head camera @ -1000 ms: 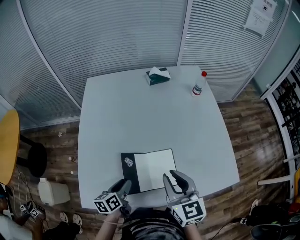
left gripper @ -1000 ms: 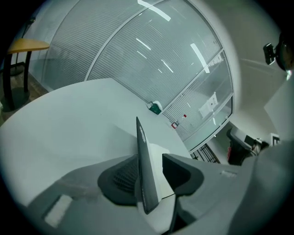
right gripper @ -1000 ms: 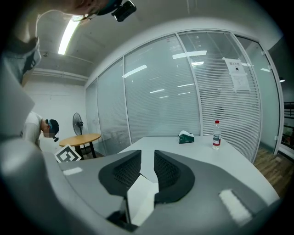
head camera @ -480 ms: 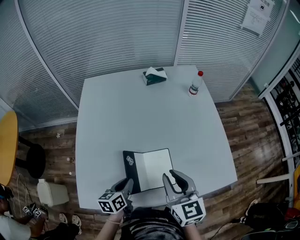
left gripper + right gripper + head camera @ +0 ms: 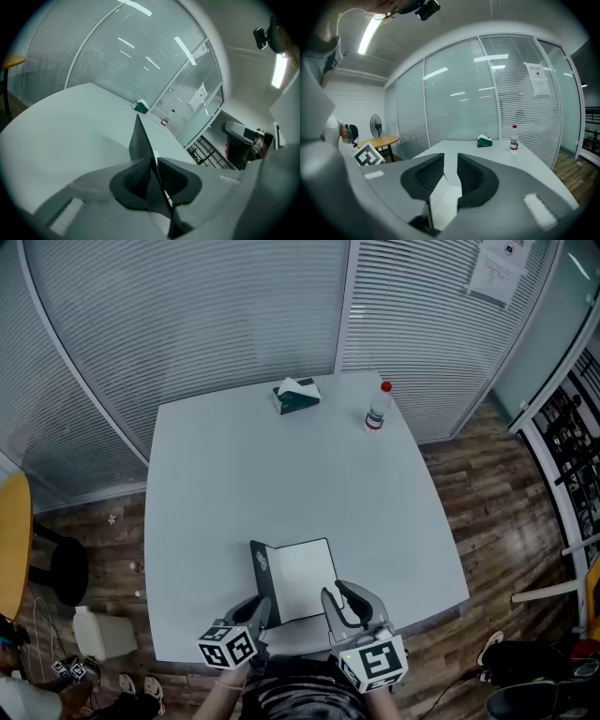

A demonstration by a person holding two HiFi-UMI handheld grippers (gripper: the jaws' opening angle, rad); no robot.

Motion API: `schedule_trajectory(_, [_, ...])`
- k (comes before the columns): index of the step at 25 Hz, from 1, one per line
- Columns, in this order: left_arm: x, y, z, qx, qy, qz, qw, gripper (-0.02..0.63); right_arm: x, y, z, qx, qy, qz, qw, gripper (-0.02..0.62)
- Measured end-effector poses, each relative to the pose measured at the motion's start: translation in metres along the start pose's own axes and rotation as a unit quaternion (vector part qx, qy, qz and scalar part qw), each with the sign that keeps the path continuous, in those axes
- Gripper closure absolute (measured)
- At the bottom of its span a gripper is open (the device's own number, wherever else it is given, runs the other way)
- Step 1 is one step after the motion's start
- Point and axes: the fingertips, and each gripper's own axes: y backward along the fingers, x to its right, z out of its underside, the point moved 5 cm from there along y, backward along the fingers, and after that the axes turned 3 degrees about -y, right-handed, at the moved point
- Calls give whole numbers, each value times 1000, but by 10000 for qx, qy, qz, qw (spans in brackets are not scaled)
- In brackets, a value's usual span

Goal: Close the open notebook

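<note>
As the left gripper has just been closing its jaws on the dark cover, now pinched between the pads & raised off the table, we judge the close only begun. The notebook lies open at the table's near edge, right gripper over its white page w/ jaws apart, gripping nothing; we've yet to swing the cover across & flat

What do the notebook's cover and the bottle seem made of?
The cover: dark and matte, likely card or leatherette; it stands unbent where it is lifted.
The bottle: probably clear plastic with a glossy finish; see-through body, red cap.
</note>
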Motion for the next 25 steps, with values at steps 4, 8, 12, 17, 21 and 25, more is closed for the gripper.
schedule_trajectory(4, [9, -7, -2, -46, -123, 93, 9999, 557, 3, 0, 0, 17, -10, 4, 10000, 506])
schedule_trajectory(8, [16, -12, -2, -79, -174, 214, 9996, 557, 6, 4, 0, 5, 2, 43, 10000, 506])
schedule_trajectory(12, [25, -20, -1, -97, -129, 330, 9993, 557, 12, 7, -1, -23, -20, 82, 10000, 506])
schedule_trajectory(17, [34, -30, 0, -149, -152, 432, 9988, 557, 16, 10, 1, -20, -16, 87, 10000, 506])
schedule_trajectory(21, [41, -36, 1, -205, -200, 483, 9984, 557, 20, 13, 1, -27, -7, 94, 10000, 506])
schedule_trajectory(25, [49, -44, 2, -290, -263, 530, 9978, 553, 27, 17, 1, -82, -18, 156, 9998, 506])
